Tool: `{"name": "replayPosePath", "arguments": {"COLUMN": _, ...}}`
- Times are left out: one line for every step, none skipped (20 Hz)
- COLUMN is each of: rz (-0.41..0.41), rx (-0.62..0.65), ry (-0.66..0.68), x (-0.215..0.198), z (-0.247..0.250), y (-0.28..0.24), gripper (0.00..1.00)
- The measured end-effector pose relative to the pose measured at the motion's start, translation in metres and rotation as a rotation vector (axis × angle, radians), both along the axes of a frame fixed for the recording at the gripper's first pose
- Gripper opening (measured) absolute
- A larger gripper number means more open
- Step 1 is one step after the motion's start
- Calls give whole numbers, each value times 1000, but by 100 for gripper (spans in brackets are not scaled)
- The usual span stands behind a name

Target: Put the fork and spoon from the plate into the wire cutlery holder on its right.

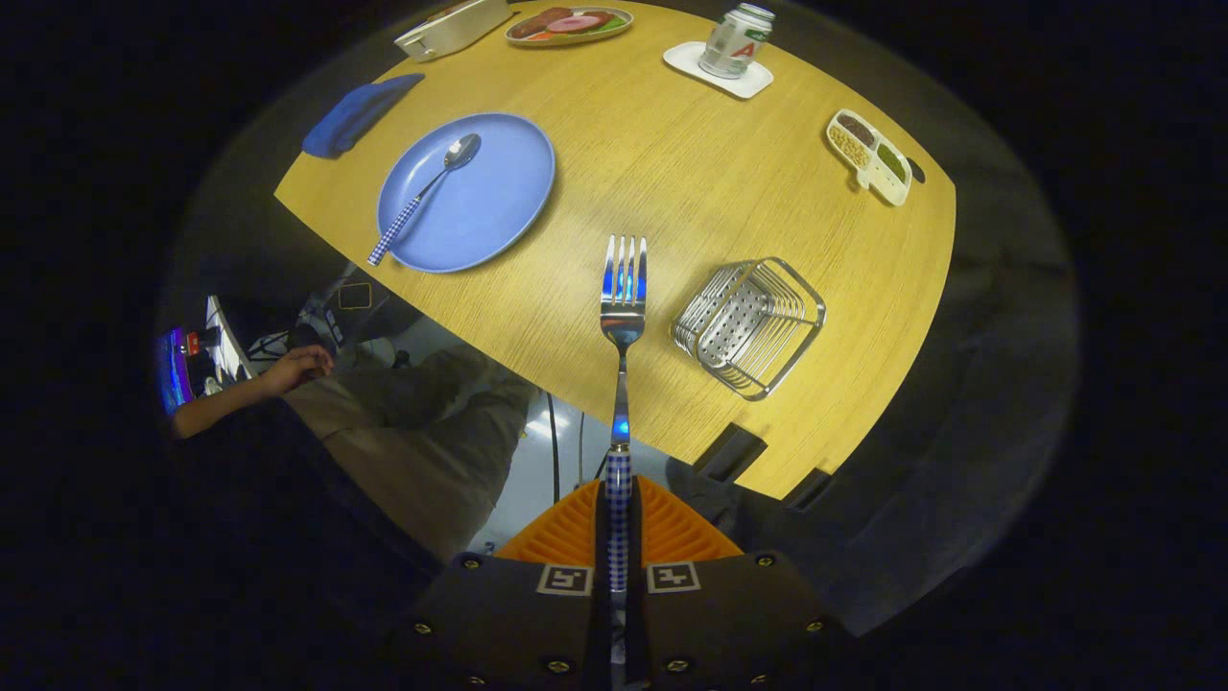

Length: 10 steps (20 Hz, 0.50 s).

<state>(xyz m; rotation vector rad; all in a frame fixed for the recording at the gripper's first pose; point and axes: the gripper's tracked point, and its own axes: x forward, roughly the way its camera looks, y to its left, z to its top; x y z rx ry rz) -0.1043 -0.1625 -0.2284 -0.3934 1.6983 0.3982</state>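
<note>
My gripper (619, 499) is shut on the checkered handle of a metal fork (623, 297), which sticks straight out ahead of the fingers, tines forward, high above the wooden table (672, 163). The wire cutlery holder (750, 326) stands on the table just right of the fork's tines and holds nothing that I can see. To the left and farther off sits the blue plate (499, 206), with the spoon (427, 192) lying across it, bowl away from me and checkered handle hanging over the plate's near rim.
A blue cloth (357, 113) lies left of the plate. Beyond are a white box (451, 27), a dish of toy food (568, 24), a can (734, 40) on a white coaster, and a divided snack tray (869, 156). A seated person's legs (422, 432) and hand (297, 368) are beside the table's near edge.
</note>
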Motion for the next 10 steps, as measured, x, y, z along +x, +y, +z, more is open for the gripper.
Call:
{"name": "replayPosePath", "arguments": {"rz": -11, "rx": -8, "ry": 9, "x": -1, "z": 2, "y": -9, "gripper": 6}}
{"name": "replayPosePath", "arguments": {"rz": -25, "rx": -23, "ry": 12, "x": 0, "z": 5, "y": -20, "gripper": 6}}
{"name": "replayPosePath", "arguments": {"rz": -36, "rx": -33, "ry": 17, "x": 1, "z": 6, "y": -27, "gripper": 6}}
{"name": "replayPosePath", "arguments": {"rz": -45, "rx": -35, "ry": 26, "x": 2, "z": 5, "y": -32, "gripper": 6}}
{"name": "replayPosePath", "arguments": {"rz": -52, "rx": -32, "ry": 36, "x": 3, "z": 4, "y": -35, "gripper": 6}}
{"name": "replayPosePath", "arguments": {"rz": -60, "rx": -34, "ry": 52, "x": 5, "z": 3, "y": -40, "gripper": 6}}
{"name": "replayPosePath", "arguments": {"rz": -73, "rx": -48, "ry": 70, "x": 6, "z": 1, "y": -46, "gripper": 6}}
{"name": "replayPosePath", "arguments": {"rz": -80, "rx": -60, "ry": 85, "x": 9, "z": -1, "y": -52, "gripper": 6}}
{"name": "replayPosePath", "arguments": {"rz": -85, "rx": -67, "ry": 102, "x": 12, "z": -3, "y": -55, "gripper": 6}}
{"name": "replayPosePath", "arguments": {"rz": -90, "rx": -78, "ry": 118, "x": 17, "z": -9, "y": -60, "gripper": 6}}
